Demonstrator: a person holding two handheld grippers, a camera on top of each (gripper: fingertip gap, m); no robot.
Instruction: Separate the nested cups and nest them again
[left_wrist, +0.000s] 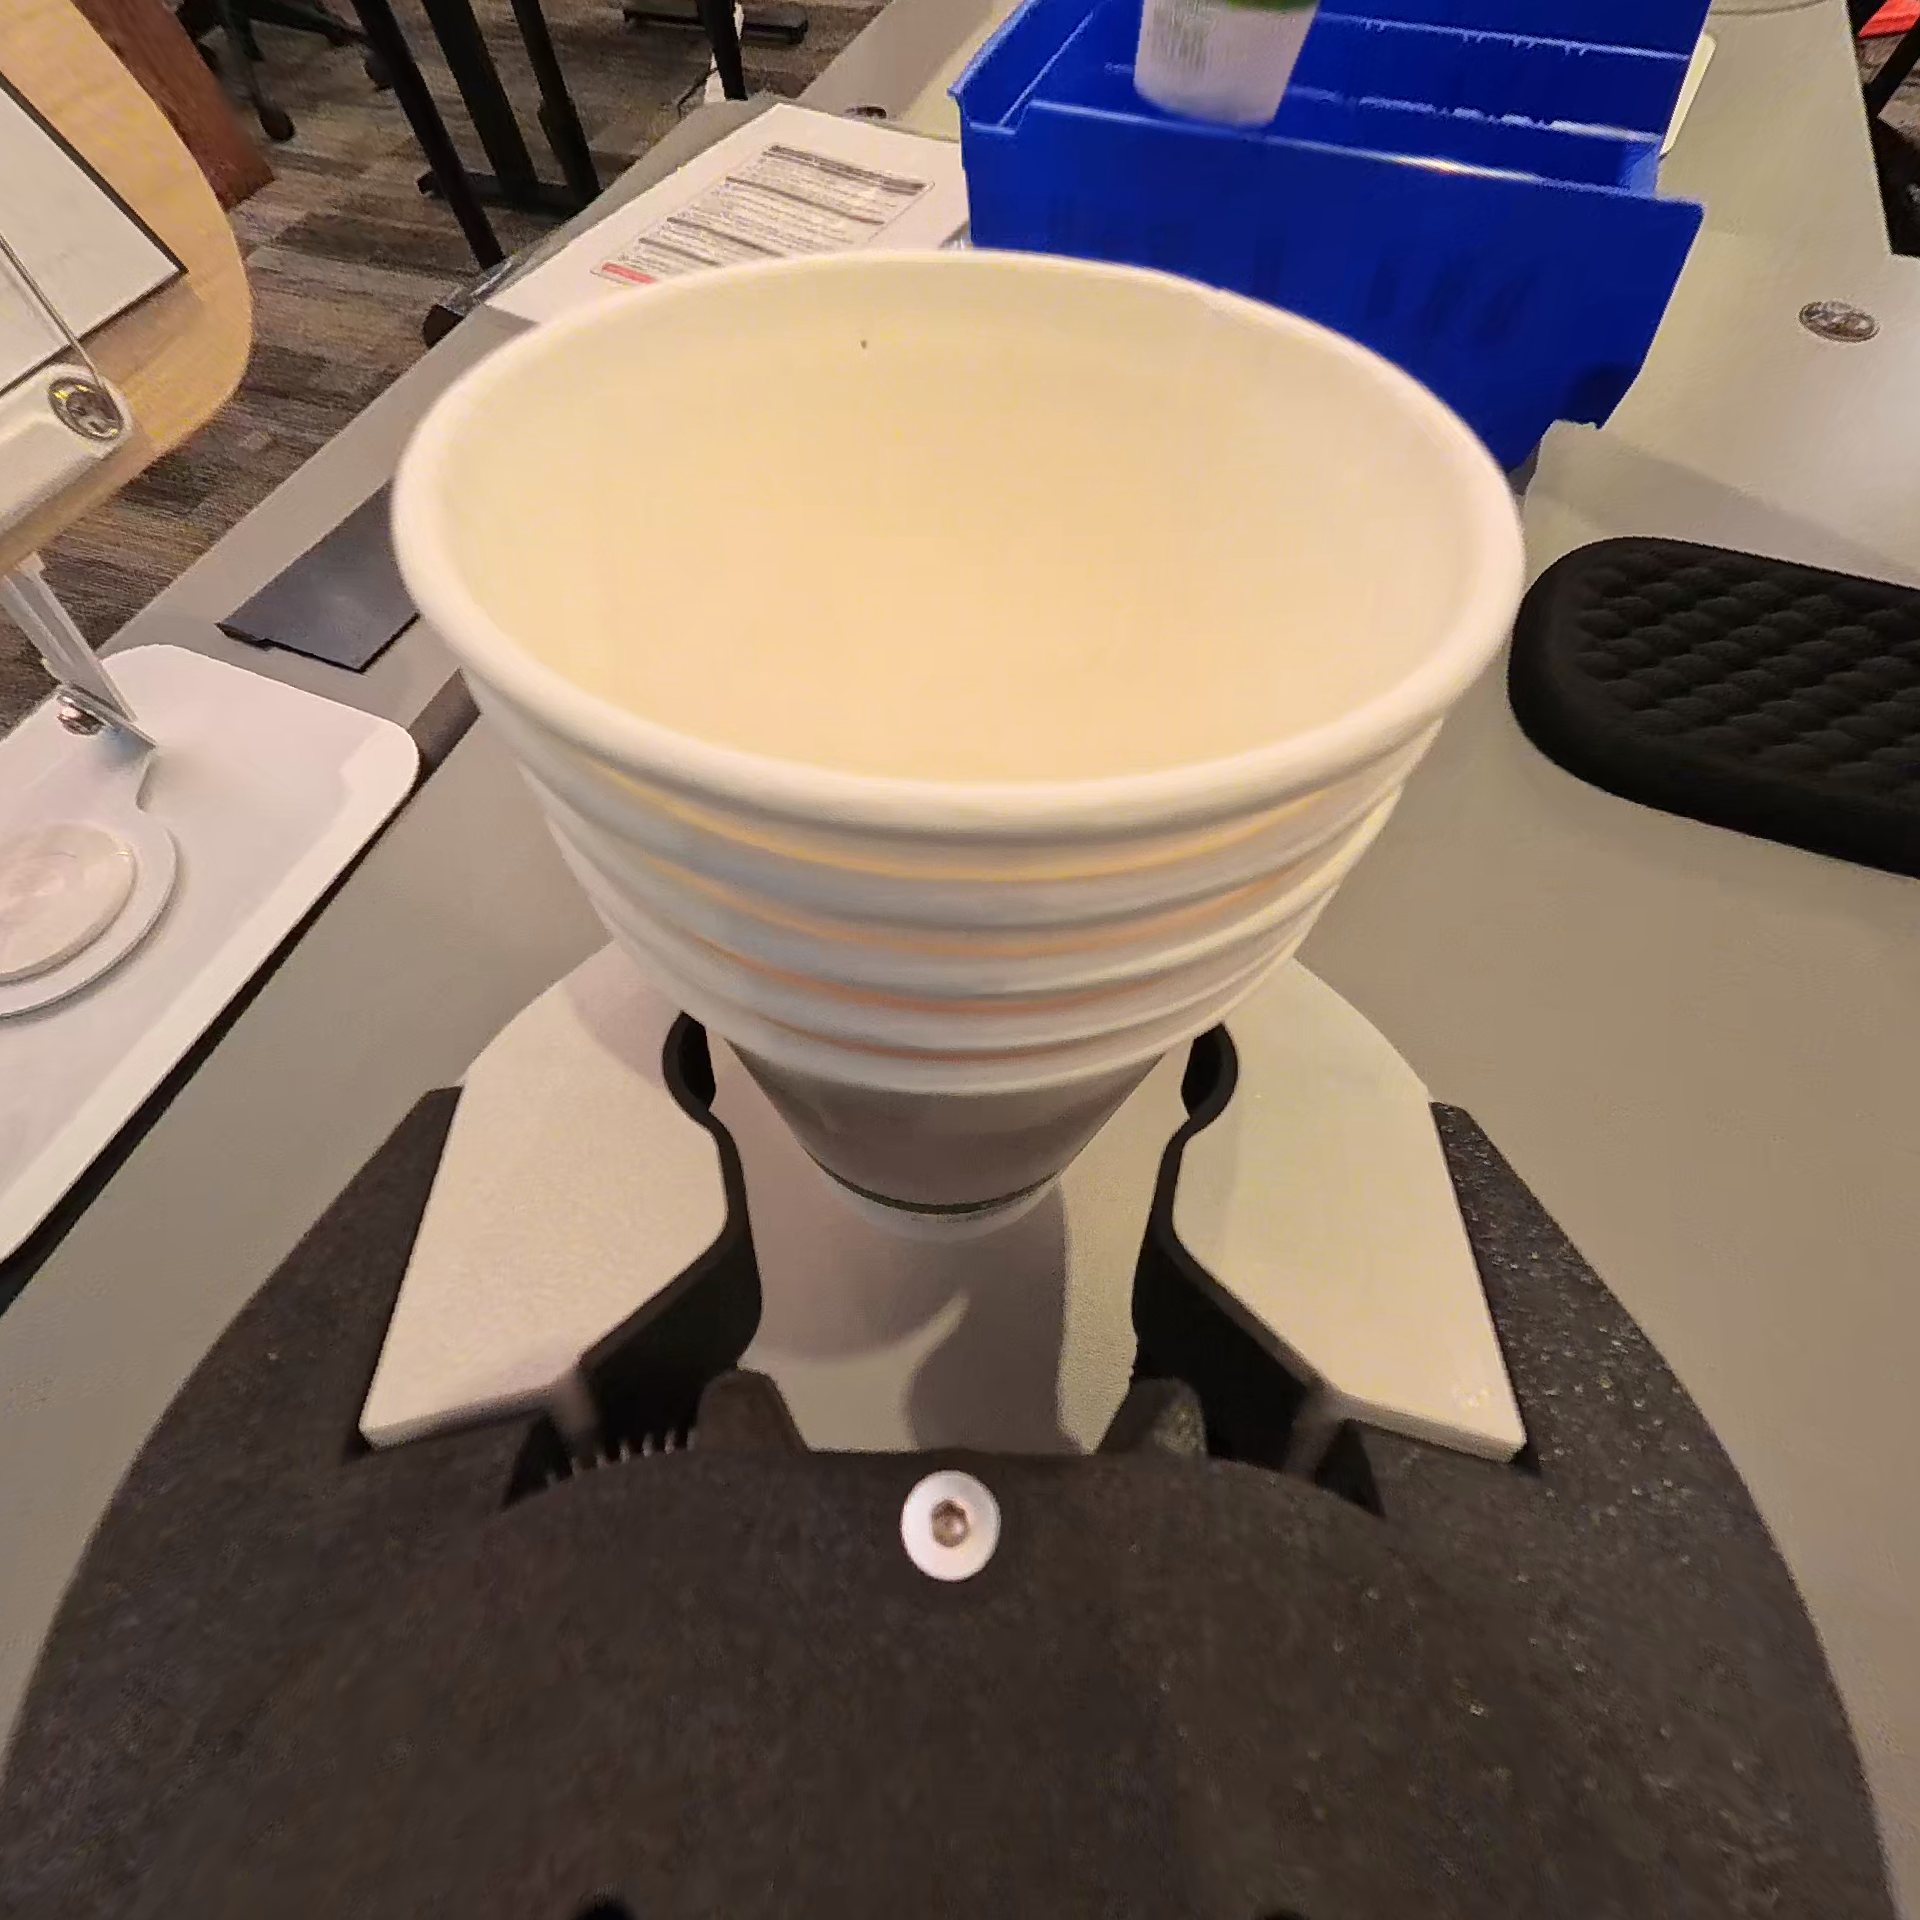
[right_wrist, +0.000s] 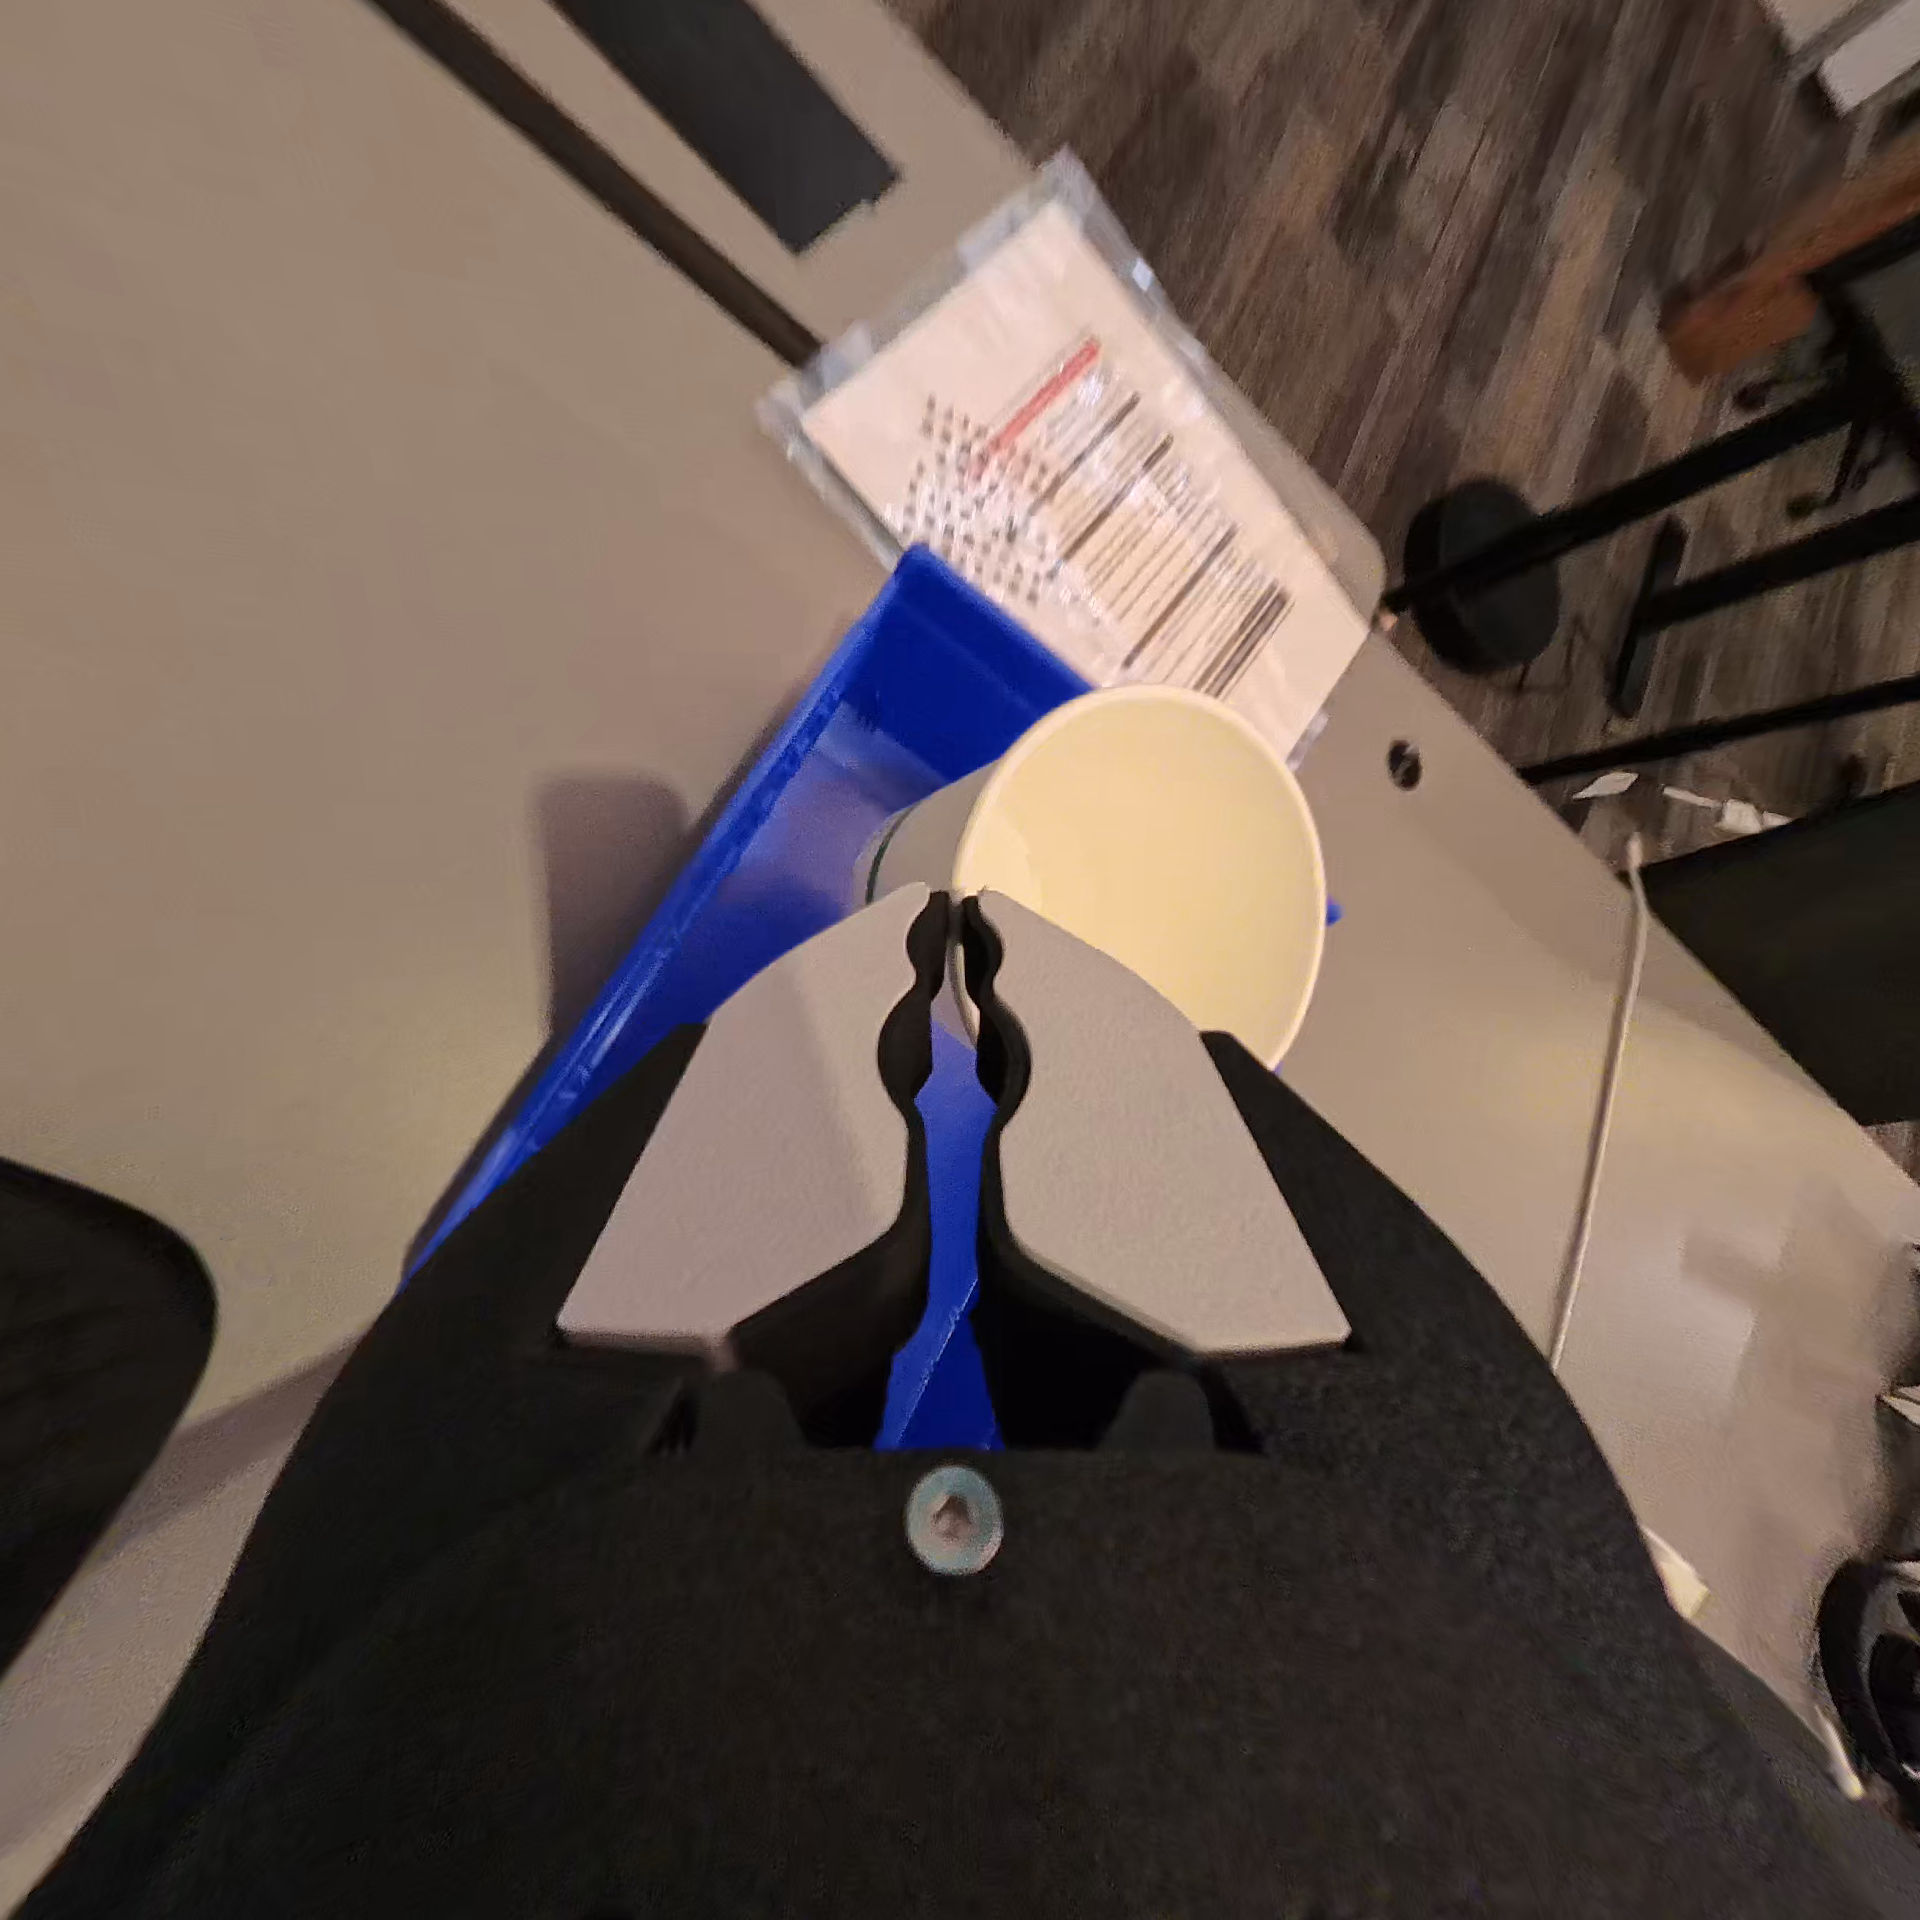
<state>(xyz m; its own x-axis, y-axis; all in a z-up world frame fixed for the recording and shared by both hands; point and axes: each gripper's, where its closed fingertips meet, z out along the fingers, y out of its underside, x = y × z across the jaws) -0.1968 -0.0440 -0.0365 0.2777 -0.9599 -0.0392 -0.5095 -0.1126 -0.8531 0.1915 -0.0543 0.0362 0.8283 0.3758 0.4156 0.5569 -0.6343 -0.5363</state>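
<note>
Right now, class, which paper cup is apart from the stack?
The single cup pinched by its rim in the right gripper, tilted over the blue bin; the other cups sit nested within the left gripper.

Surfaces noted, relative to the blue bin (left_wrist: 1330, 270)

Bin glossy plastic; nearer, paper cups (left_wrist: 951, 644) matt, ribbed rims; right of bin, black pad (left_wrist: 1725, 696) dimpled; table (left_wrist: 1558, 1039) smooth, matt.

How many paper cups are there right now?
About 6, as far as the rims show: roughly five white paper cups nested in one stack between the left tool's fingers, and one single white paper cup pinched by its rim in the right tool. More may be hidden inside the stack.
</note>
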